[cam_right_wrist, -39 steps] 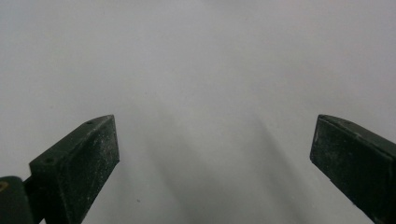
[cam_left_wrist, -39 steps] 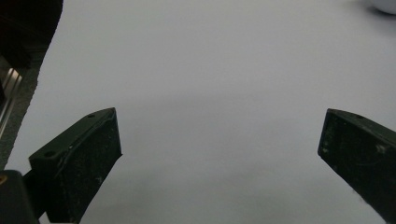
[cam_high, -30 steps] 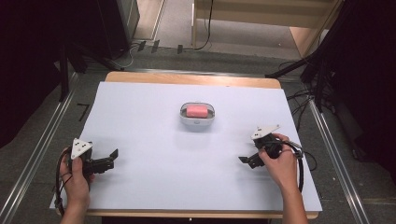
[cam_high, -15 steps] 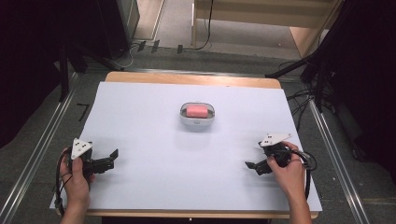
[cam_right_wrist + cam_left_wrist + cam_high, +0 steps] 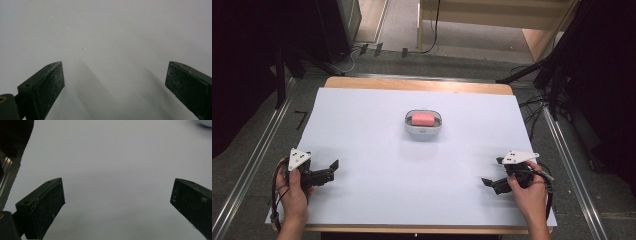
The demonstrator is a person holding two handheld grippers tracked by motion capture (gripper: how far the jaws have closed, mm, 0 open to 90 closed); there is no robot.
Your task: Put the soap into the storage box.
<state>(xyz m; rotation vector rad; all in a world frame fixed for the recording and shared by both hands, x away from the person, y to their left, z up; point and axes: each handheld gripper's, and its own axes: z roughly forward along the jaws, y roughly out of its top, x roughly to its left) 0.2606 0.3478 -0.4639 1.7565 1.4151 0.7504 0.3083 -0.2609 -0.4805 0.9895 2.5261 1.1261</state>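
Both tongs, left (image 5: 332, 170) and right (image 5: 492, 175), gape empty (soap dish (image 5: 423, 123) well apart).

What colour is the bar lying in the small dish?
Pink; the bar shows best in the high view.

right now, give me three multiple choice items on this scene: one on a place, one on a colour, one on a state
1. Where is the dish?
A. table middle, between the two tools
B. at the left edge
C. in the right tool

2. What colour is the soap in it?
A. green
B. pink
C. black

3. How does the left tool stand?
A. shut on the soap
B. shut, empty
C. open, empty

Key: 1 A, the high view shows it mid-table, apart from both tools. 2 B, a pink bar lies inside. 3 C, in the left gripper view the jaws stand wide apart over bare table.
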